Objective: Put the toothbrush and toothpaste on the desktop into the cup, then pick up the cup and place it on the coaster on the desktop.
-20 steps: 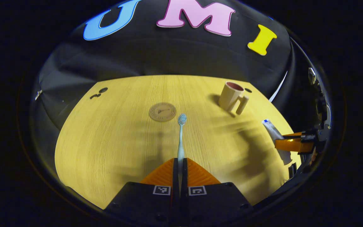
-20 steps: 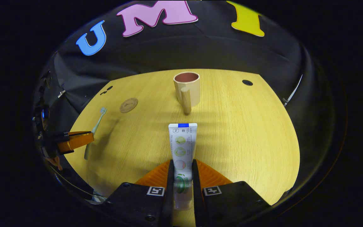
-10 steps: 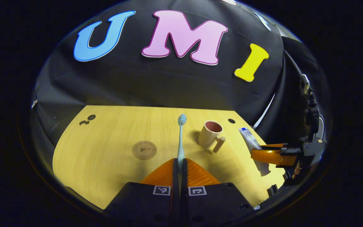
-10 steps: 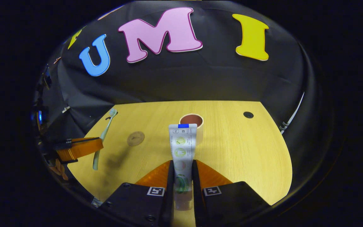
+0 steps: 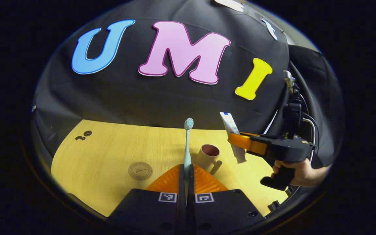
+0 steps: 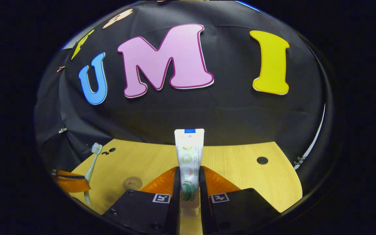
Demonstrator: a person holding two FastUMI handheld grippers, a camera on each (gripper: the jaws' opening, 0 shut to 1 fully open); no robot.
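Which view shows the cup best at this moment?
The left gripper view: the cup stands upright on the desktop, rim and handle visible, beside the held toothbrush. In the right gripper view I cannot make it out.

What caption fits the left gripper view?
Left gripper lifts a toothbrush above the cup; right gripper carries toothpaste.

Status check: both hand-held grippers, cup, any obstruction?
Left hand-held gripper shut on toothbrush; right hand-held gripper shut on toothpaste. Cup upright on table, off coaster. Nothing blocking.
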